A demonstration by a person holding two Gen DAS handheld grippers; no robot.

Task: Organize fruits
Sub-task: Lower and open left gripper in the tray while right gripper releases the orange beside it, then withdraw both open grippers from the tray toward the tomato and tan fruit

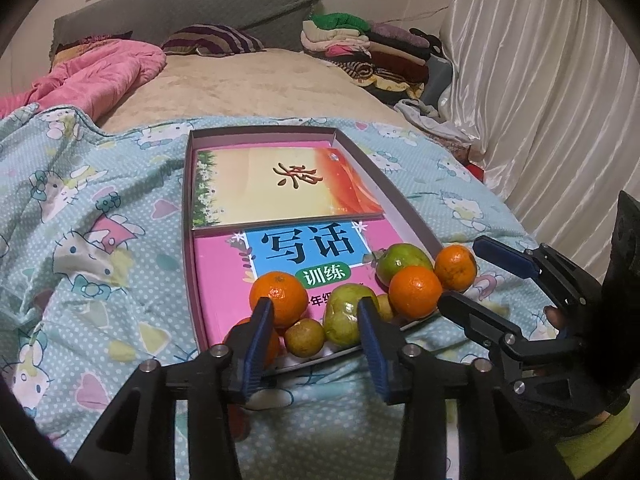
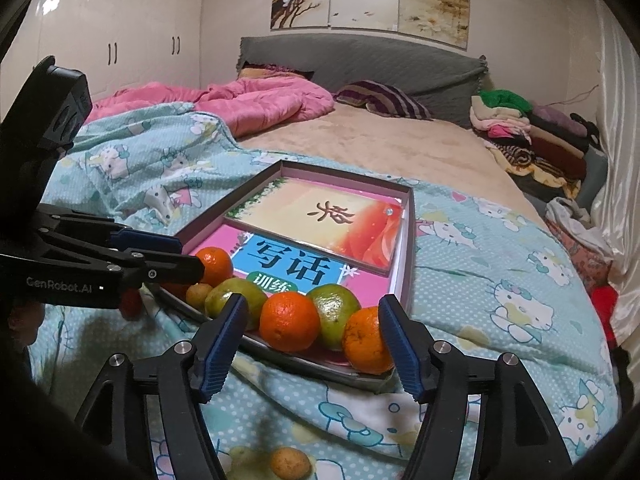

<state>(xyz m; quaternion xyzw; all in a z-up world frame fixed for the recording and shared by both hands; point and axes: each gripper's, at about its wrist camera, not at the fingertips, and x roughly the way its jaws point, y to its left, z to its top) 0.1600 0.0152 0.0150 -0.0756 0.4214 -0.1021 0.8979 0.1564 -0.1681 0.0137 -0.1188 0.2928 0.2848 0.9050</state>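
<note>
Several fruits sit at the near end of a shallow box [image 1: 404, 204] on the bed: oranges [image 1: 279, 298] [image 1: 415, 291] [image 1: 455, 267], green fruits [image 1: 347, 314] [image 1: 403, 260] and a small brownish one [image 1: 306, 337]. My left gripper [image 1: 316, 320] is open, its fingers either side of the small fruit and the green one. My right gripper [image 2: 312, 328] is open, just before an orange [image 2: 289, 321], a green fruit [image 2: 334, 314] and another orange [image 2: 365, 340]. A small fruit [image 2: 290, 463] lies loose on the blanket below it. The right gripper also shows in the left wrist view [image 1: 480, 276].
The box holds a pink workbook [image 1: 308, 252] and a yellow-red book [image 1: 280, 184]. It lies on a Hello Kitty blanket [image 1: 100, 240]. A pink quilt [image 1: 100, 76], a striped pillow [image 1: 212, 40], folded clothes [image 1: 360, 48] and a white curtain [image 1: 540, 80] surround it.
</note>
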